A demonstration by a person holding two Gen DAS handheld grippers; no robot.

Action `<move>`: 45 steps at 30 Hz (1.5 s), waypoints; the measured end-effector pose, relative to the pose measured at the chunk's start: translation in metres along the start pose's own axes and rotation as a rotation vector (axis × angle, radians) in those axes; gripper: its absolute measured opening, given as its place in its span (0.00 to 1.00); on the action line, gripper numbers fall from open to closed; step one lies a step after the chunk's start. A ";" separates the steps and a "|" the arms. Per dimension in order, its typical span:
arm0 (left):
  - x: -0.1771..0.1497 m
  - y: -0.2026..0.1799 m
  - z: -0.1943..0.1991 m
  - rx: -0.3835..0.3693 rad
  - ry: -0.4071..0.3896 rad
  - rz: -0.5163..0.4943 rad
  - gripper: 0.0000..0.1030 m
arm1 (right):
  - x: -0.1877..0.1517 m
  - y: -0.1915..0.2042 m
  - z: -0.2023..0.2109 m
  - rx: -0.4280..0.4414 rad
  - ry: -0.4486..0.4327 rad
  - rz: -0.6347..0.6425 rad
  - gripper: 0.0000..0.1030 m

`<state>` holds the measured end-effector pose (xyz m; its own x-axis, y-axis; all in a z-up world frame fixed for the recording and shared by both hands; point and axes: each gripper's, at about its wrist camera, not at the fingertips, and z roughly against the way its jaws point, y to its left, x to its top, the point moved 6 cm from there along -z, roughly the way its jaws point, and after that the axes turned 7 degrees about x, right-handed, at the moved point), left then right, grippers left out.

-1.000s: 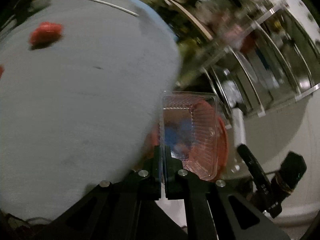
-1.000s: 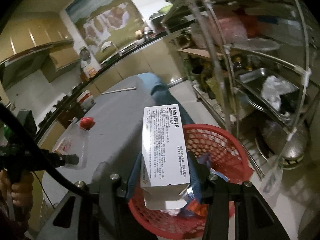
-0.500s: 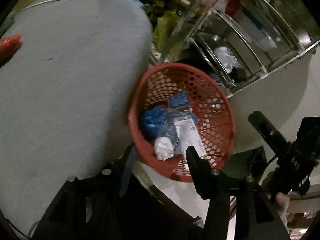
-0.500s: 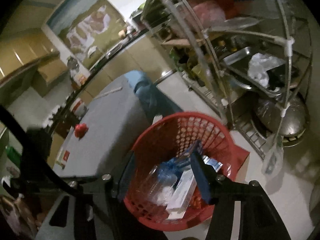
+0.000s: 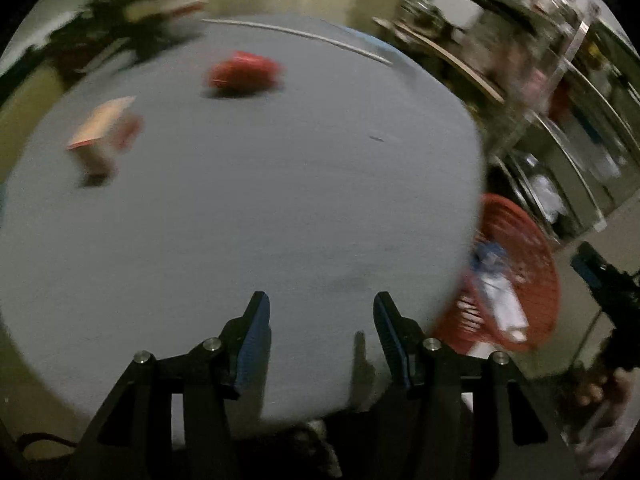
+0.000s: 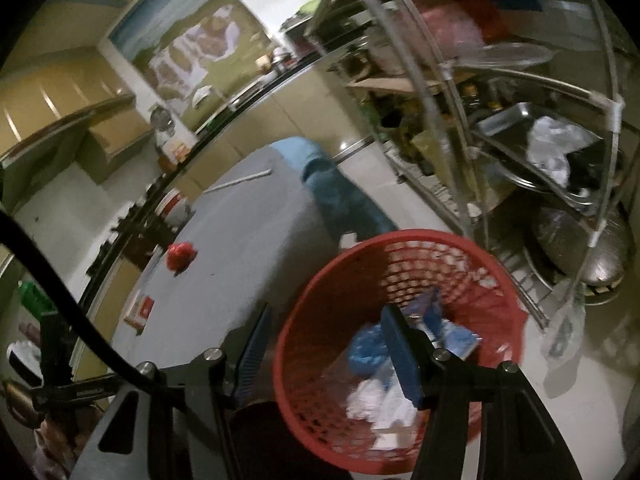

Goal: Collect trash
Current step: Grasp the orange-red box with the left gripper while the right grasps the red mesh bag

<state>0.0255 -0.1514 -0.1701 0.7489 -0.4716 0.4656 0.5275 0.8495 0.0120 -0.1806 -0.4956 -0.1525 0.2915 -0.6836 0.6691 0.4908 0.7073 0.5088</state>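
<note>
Red mesh basket (image 6: 404, 316) beside the grey table (image 5: 240, 220) now holds the box and tray I released, leaving both my left gripper (image 5: 320, 320) and right gripper (image 6: 324, 332) spread and empty, the left swinging back toward a crumpled red wrapper (image 5: 244, 74) and small carton (image 5: 100, 136) left on the table.

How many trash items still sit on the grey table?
2. A crumpled red piece lies toward the far side, and a small red-and-tan carton to its left, nearer. A thin white stick lies at the far edge, possibly trash too.
</note>
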 end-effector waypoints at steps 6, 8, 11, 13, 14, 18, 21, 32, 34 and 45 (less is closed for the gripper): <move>-0.016 0.098 0.021 0.167 -0.071 0.128 0.57 | -0.002 0.045 -0.022 0.035 0.058 0.072 0.59; -0.022 0.121 0.024 0.210 -0.083 0.161 0.58 | -0.004 0.061 -0.028 0.048 0.074 0.097 0.59; -0.028 0.157 0.027 0.280 -0.105 0.208 0.62 | -0.012 0.087 -0.042 0.064 0.115 0.144 0.59; -0.031 0.177 0.029 0.309 -0.119 0.235 0.63 | -0.021 0.106 -0.052 0.078 0.149 0.176 0.59; -0.033 0.181 0.030 0.319 -0.122 0.245 0.63 | -0.026 0.115 -0.057 0.082 0.167 0.190 0.59; -0.035 0.204 0.031 0.330 -0.124 0.281 0.64 | -0.041 0.148 -0.078 0.117 0.233 0.235 0.59; -0.033 0.211 0.030 0.326 -0.122 0.302 0.65 | -0.044 0.176 -0.100 0.128 0.267 0.293 0.59; 0.050 0.217 0.011 0.207 -0.146 0.294 0.72 | -0.026 0.259 -0.204 0.210 0.342 0.404 0.60; 0.074 0.216 -0.003 0.177 -0.146 0.287 0.75 | -0.016 0.268 -0.223 0.207 0.343 0.423 0.60; 0.135 0.205 -0.084 0.092 -0.028 0.240 0.77 | 0.040 0.285 -0.295 0.180 0.329 0.417 0.60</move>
<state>0.2681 -0.0606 -0.1792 0.8361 -0.2480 0.4893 0.2960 0.9549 -0.0218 0.2135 -0.3750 -0.1408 0.6857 -0.3391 0.6441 0.1393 0.9296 0.3411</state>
